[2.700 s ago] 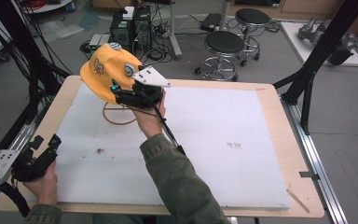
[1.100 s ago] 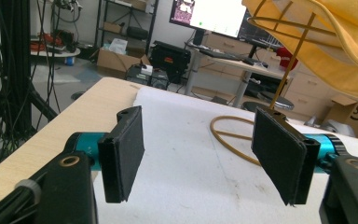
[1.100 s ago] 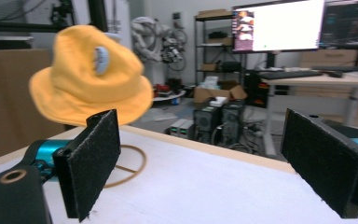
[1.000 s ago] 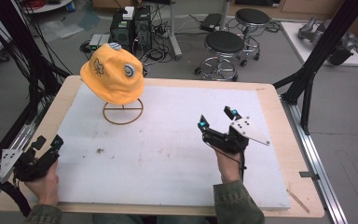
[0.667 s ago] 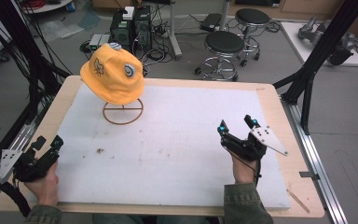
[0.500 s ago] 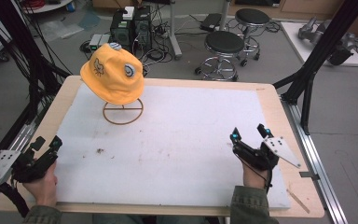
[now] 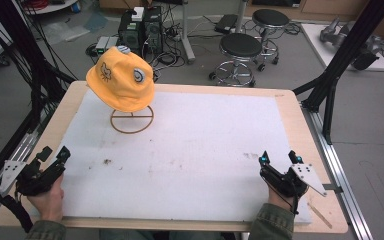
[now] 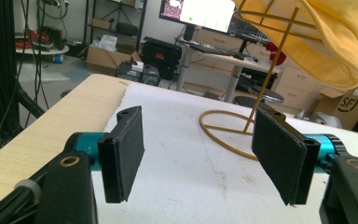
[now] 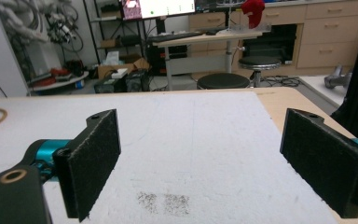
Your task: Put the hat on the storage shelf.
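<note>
High view shows one yellow hat [image 7: 122, 78] on one wire stand [image 7: 132, 119], far ahead of both spread, empty grippers: left gripper [image 7: 51, 156], right gripper [image 7: 278, 157]. Left gripper view cuts off the hat's top beyond its jaws.

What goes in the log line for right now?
yellow hat: on wire stand | left gripper: open, empty | right gripper: open, empty

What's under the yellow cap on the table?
A thin wire stand: its ring base rests on the white mat, and an upright rod rises into the cap. The stand's top is mostly covered by the cap, so its shape cannot be fully seen.
</note>
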Available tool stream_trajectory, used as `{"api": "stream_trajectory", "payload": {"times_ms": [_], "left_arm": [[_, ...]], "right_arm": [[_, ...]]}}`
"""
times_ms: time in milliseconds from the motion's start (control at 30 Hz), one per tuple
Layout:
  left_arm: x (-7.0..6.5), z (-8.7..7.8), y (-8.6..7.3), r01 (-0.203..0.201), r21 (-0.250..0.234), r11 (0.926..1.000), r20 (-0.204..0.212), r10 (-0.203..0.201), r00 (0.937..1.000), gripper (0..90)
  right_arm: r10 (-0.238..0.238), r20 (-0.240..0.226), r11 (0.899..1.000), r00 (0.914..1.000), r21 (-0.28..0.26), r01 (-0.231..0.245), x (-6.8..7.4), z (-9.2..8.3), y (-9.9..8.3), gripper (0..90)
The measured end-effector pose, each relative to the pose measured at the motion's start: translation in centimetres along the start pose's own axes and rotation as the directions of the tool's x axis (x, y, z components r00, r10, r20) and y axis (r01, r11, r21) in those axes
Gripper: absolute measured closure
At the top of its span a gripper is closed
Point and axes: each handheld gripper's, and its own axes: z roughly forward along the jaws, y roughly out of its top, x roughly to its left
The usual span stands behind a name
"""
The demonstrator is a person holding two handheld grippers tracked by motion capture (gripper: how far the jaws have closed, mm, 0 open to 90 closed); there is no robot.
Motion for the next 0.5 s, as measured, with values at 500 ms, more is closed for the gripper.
{"api": "stream_trajectory", "payload": {"times_ms": [500], "left_arm": [[-0.38,0.17,-0.19,-0.002,0.017,0.9998,0.01,0.001,0.9999,34.3]], "right_arm": [[-0.026,-0.046,1.0,0.9986,0.017,0.026,0.76,0.65,-0.29,11.0]]}}
